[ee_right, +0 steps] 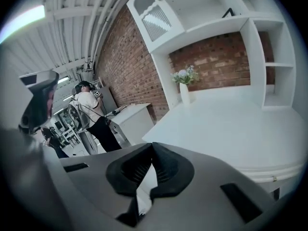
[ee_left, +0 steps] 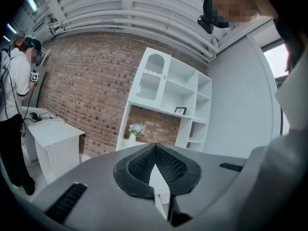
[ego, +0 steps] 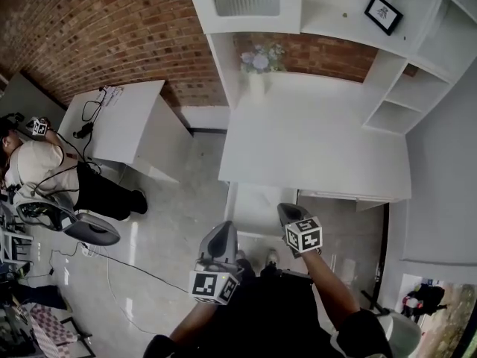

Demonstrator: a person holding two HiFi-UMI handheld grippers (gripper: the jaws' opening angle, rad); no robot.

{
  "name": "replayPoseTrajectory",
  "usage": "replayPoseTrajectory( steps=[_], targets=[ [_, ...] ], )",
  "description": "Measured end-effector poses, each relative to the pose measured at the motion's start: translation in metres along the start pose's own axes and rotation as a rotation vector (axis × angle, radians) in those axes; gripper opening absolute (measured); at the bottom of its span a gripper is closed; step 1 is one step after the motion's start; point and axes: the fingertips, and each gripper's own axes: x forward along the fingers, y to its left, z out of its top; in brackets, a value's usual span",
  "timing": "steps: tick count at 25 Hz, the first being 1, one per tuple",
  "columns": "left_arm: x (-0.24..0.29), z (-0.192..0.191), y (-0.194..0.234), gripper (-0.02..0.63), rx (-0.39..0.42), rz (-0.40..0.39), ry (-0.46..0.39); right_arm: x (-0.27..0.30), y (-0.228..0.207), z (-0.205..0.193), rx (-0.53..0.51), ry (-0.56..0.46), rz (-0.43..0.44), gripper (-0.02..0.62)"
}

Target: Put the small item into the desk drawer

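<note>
The white desk [ego: 313,148] stands ahead of me, its top bare apart from a vase. Below its front edge is a white drawer part [ego: 257,203]; I cannot tell whether it is open. No small item shows in any view. My left gripper [ego: 223,230] is held in the air short of the desk, jaws shut [ee_left: 155,147] with nothing visible between the pads. To its right, my right gripper [ego: 287,211] is also raised near the desk's front, jaws shut [ee_right: 153,146] and empty. In the right gripper view the desk [ee_right: 231,129] spreads out beyond the jaws.
A vase of flowers [ego: 257,69] stands at the desk's back by the brick wall. White shelves with a framed picture [ego: 383,13] rise behind and to the right. At the left are a second white desk [ego: 119,121], a person [ego: 45,170] and a chair [ego: 74,222].
</note>
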Motion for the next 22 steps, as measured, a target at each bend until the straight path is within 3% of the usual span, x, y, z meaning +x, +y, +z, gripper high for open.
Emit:
replayPoseTrajectory(
  steps=[11,22],
  targets=[
    [-0.013,0.016,0.012,0.025,0.004,-0.044,0.006,-0.067,0.063,0.049,0.01,-0.169,-0.047,0.014],
    [-0.009,0.019,0.02,0.025,0.008,-0.109,0.012,-0.112,0.102,0.088,-0.057,-0.304,-0.139,0.014]
  ],
)
